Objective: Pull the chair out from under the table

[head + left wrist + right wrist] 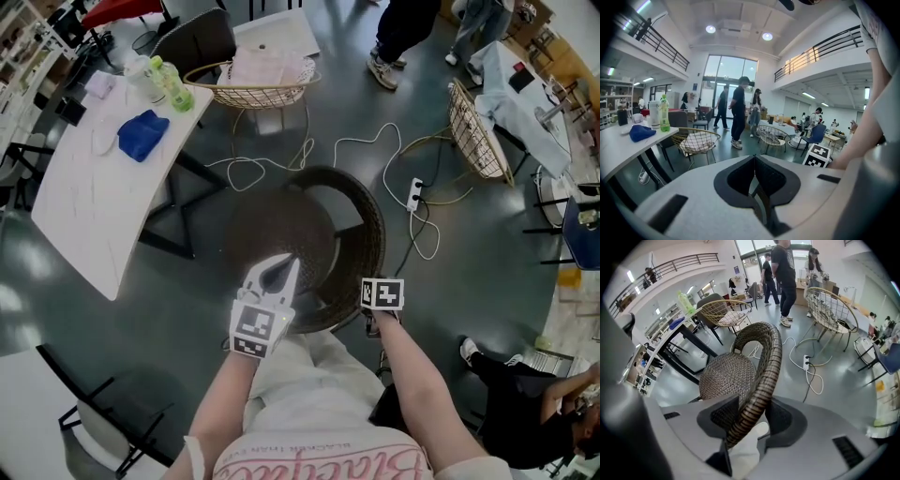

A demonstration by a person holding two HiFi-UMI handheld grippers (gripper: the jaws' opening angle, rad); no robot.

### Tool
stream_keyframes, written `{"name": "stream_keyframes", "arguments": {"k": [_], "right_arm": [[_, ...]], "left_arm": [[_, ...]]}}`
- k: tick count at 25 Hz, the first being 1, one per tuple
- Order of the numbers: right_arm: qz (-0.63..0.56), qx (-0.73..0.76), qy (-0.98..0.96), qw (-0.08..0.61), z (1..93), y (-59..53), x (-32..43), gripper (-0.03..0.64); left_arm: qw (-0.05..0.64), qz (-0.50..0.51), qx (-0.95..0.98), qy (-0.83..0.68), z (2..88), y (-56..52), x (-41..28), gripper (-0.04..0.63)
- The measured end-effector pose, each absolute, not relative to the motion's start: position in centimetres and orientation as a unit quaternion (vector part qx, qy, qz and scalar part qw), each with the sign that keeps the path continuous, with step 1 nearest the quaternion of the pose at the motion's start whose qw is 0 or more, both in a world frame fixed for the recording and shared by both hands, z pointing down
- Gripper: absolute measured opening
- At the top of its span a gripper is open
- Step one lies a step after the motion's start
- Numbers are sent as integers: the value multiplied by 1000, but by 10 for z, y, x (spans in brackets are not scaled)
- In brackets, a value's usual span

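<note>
wicker chair (pixel 281 225) sits mid-floor, dead centre of the head view. white table (pixel 94 197) is at its 9–10 o'clock, well apart, and no part of the chair is under it. Pull-out looks done or near enough, my read.

right gripper (pixel 754 416): jaws wide, astride the woven backrest rim (pixel 764 362). The rim runs between the pads and looks to lie against one of them, with slack on the other side. Not clamped as far as I can see. In the head view it sits on the rim at about 5 o'clock of the chair, pointing steeply down.

left gripper (pixel 279 272): jaws closed tip to tip, nothing in them. It hangs over the seat edge at about 7 o'clock, touching nothing that I can make out.

Key relation: the rim's long axis passes straight through the right jaws, arcing off toward 12 o'clock in the right gripper view. The open way off the rim is straight back up, not sideways. Right hand is the one on the chair; left is near but idle.

If more clearance is wanted, the drag goes toward 6 o'clock, where the person's legs are right behind. power strip (pixel 413 194) and its cable lie on the floor at 2 o'clock, clear of the chair.
</note>
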State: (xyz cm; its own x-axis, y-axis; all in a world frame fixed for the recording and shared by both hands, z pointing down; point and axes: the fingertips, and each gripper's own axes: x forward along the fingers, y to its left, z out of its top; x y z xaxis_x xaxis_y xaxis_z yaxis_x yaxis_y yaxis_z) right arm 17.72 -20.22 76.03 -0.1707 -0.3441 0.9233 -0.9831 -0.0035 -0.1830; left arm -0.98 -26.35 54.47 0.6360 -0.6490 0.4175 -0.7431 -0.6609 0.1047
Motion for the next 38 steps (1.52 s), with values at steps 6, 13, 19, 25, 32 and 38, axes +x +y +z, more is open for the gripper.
{"name": "stream_keyframes", "arguments": {"k": [6,13,19,25,32,38], "right_arm": [[437,550,-617,354,747,-207,182,189],[391,530,-670,342,681,-208,189,185],[331,565,-705,271,596,-221,188,120],[238,584,-745,216,510,-227,165,33],[113,599,-776,160,410,-230,135,5],[50,617,-778,106,341,-218,127,5]], "left_arm": [[136,171,892,-396,545,-273,-10,5],[122,168,907,-367,522,-274,15,5],[88,154,927,-330,490,-267,44,5],[70,125,939,-313,457,-256,58,5],[29,82,954,-287,401,-248,79,5],[-12,38,962,-271,340,-241,93,5]]}}
